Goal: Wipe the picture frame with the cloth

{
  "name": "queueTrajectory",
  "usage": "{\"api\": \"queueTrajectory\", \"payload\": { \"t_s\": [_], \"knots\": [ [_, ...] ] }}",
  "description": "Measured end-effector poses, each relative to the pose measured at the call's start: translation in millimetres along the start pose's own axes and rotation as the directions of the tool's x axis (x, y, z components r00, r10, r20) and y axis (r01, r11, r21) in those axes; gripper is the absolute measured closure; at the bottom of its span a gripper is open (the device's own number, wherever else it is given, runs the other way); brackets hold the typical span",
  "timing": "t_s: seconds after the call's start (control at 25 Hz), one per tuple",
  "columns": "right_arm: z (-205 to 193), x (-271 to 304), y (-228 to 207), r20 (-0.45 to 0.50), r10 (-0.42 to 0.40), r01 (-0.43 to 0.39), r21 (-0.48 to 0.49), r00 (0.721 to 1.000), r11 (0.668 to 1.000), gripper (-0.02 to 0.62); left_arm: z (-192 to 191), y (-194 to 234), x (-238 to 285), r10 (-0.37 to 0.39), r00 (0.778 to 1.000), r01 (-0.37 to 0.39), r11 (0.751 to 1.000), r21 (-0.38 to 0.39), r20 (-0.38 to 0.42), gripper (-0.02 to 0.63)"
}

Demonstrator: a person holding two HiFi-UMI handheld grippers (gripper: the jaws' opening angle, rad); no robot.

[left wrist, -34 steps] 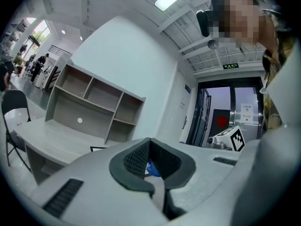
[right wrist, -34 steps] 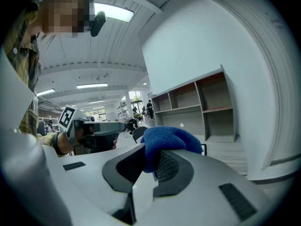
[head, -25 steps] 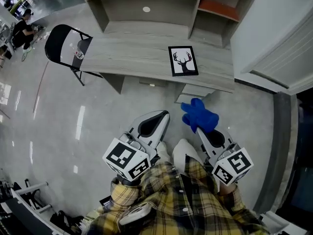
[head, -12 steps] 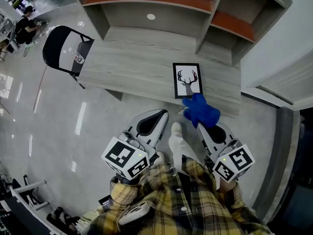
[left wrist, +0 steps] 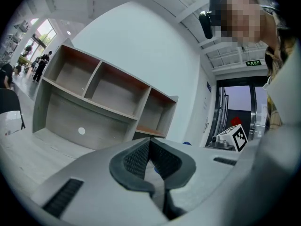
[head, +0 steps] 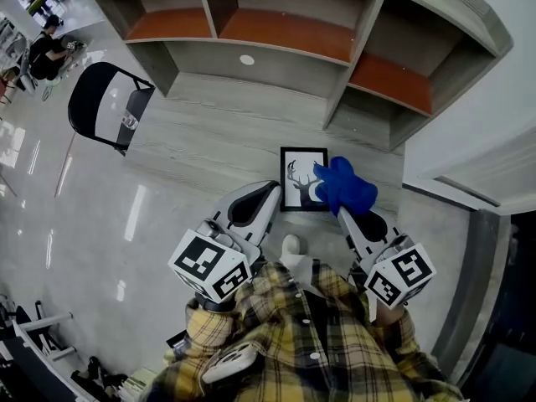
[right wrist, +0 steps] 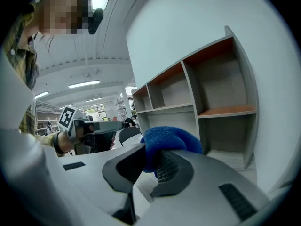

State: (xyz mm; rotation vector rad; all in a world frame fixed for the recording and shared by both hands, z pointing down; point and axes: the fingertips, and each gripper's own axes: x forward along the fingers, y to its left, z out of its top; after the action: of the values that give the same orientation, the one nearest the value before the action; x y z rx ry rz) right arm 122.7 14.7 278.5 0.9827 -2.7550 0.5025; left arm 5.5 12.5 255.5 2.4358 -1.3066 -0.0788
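Picture frame [head: 300, 178], deer print: laid flat on the grey worktop [head: 209, 136], centre of the head view, below the shelf unit [head: 276, 40]. Blue cloth [head: 343, 187]: clamped in the right gripper [head: 342, 210], seen over the frame's right edge. Left gripper [head: 266, 193]: jaws pressed together, nothing held, positioned left of the frame.

Head view is taken from above, steeply down over desk [head: 209, 141]; left gripper [head: 266, 193] and right gripper [head: 343, 210] are framed lower centre. Gripper views are shot close along own jaws, nearly level. Shelf unit [head: 289, 44] is shared by all.
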Motion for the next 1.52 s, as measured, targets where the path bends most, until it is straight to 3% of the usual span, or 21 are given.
{"api": "queueTrajectory", "payload": {
  "t_s": [0.4, 0.72, 0.96, 1.16, 1.52],
  "knots": [
    [3.4, 36.9, -40.0, -0.042, -0.039, 0.041, 0.044, 0.998, 0.998, 0.546, 6.7, 40.0, 49.3, -0.023, 0.999, 0.022, 0.999, -0.028, -0.049, 0.601],
    [13.8, 99.8, -51.7, -0.035, -0.172, 0.175, 0.098, 0.984, 0.98, 0.546, 24.4, 100.9, 79.7, -0.142, 0.981, 0.141, 0.99, -0.018, -0.132, 0.601],
    [23.5, 139.3, -50.7, -0.023, -0.282, 0.282, 0.122, 0.959, 0.952, 0.546, 26.4, 135.2, 98.1, -0.262, 0.94, 0.264, 0.964, -0.02, -0.219, 0.6],
    [18.5, 148.2, -55.9, -0.025, -0.378, 0.376, 0.166, 0.926, 0.911, 0.546, 4.6, 145.7, 113.6, -0.344, 0.876, 0.356, 0.934, -0.026, -0.338, 0.601],
    [-31.5, 147.8, -72.1, -0.128, -0.387, 0.407, 0.244, 0.913, 0.88, 0.546, -82.8, 167.9, 153.3, -0.331, 0.785, 0.325, 0.94, -0.107, -0.523, 0.598]
  ]
}}
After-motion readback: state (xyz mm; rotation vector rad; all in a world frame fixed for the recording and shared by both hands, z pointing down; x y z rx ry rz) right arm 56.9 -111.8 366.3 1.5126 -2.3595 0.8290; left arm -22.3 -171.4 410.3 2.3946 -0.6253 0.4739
